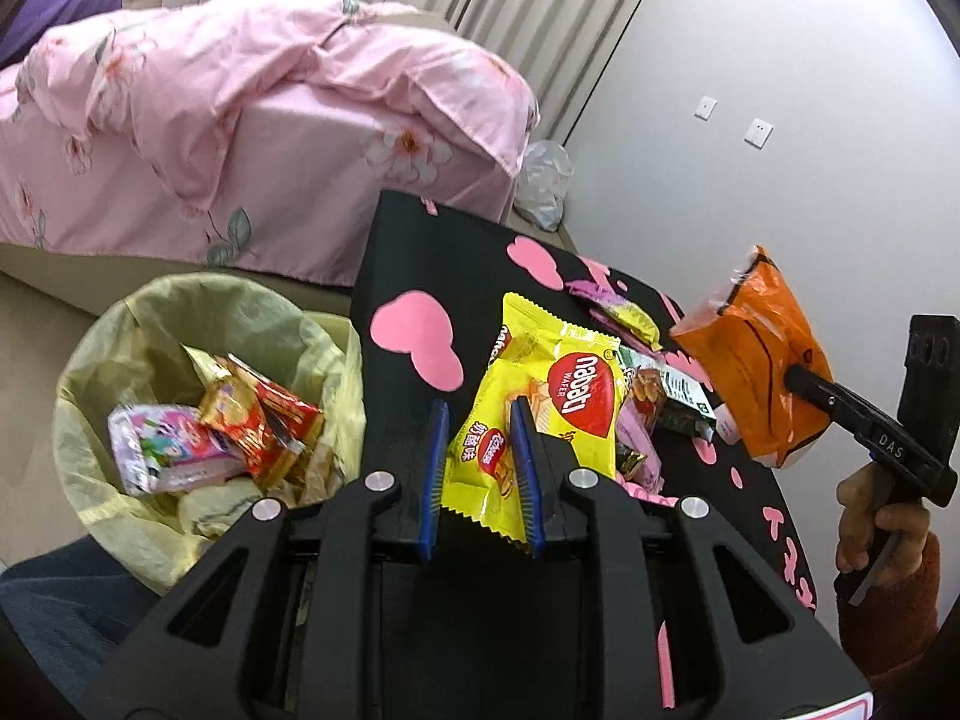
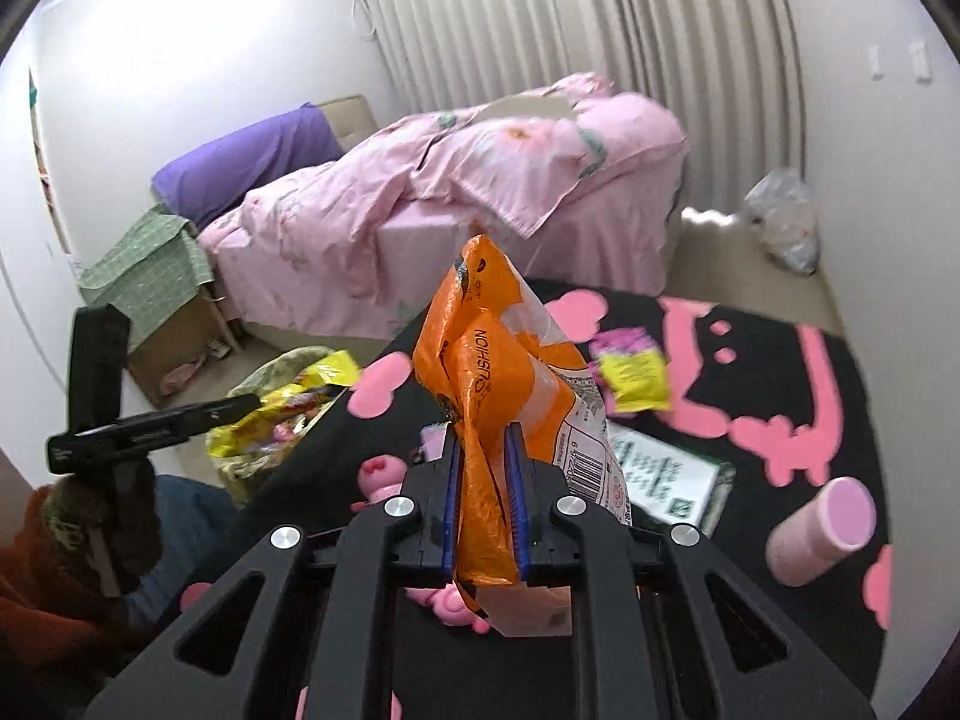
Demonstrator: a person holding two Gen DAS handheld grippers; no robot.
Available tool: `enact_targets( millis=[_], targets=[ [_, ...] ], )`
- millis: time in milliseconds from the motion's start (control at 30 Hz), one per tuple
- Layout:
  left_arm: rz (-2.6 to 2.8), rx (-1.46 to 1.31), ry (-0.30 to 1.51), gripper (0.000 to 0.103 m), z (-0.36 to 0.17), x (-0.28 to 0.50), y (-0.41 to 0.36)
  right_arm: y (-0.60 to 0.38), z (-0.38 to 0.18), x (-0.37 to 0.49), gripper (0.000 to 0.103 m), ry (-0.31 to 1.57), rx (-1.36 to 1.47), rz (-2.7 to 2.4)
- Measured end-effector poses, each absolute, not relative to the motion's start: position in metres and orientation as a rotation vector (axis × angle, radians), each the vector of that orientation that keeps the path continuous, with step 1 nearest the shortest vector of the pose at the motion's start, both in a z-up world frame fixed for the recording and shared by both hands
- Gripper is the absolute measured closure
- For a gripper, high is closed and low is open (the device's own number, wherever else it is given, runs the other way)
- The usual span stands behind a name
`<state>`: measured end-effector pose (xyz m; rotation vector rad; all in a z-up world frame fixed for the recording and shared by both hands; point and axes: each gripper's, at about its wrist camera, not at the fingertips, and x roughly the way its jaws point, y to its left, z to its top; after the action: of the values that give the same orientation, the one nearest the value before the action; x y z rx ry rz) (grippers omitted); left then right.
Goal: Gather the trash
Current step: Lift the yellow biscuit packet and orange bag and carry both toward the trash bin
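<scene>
1 black table w/ pink hearts (image 1: 420,252). 1 yellow-lined trash bin (image 1: 120,324) off its left edge, approx. 4 wrappers inside. Left gripper (image 1: 477,468) pinching 1 yellow Nabati wafer pack (image 1: 540,396) near the table's left edge. Right gripper (image 2: 485,498) clamped on 1 orange packet (image 2: 492,360), held above table. 1 pink cup (image 2: 822,531) lying by right edge.

You face a bed under a rumpled pink floral duvet (image 1: 252,120), a purple pillow (image 2: 252,162) at its far left end. Behind it hang pale pleated curtains (image 2: 570,18), meeting plain white walls (image 1: 750,48) on either side. Beige flooring (image 1: 36,324) runs beneath, and a green checked cloth (image 2: 144,264) drapes a brown cardboard box (image 2: 174,354) at left.
</scene>
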<state>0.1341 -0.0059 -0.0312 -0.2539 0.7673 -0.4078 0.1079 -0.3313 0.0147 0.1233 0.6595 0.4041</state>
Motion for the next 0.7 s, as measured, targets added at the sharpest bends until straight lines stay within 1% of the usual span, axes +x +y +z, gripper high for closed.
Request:
enact_targets(
  millis=[267, 500, 600, 700],
  targets=[
    [-0.385, -0.231, 0.693, 0.083, -0.009, 0.116, 0.005, -0.325, 0.03, 0.1, 0.088, 0.632, 0.137, 0.423],
    [-0.314, -0.196, 0.606, 0.083, 0.011, 0.1, 0.028, -0.279, 0.046, 0.103, 0.088, 0.598, 0.08, 0.507],
    [-0.316, -0.222, 0.611, 0.083, 0.007, 0.1, 0.036, -0.264, 0.05, 0.105, 0.088, 0.581, 0.049, 0.515],
    [-0.359, -0.259, 0.694, 0.083, -0.017, 0.102, 0.031, -0.263, 0.05, 0.102, 0.088, 0.578, 0.036, 0.499]
  ],
)
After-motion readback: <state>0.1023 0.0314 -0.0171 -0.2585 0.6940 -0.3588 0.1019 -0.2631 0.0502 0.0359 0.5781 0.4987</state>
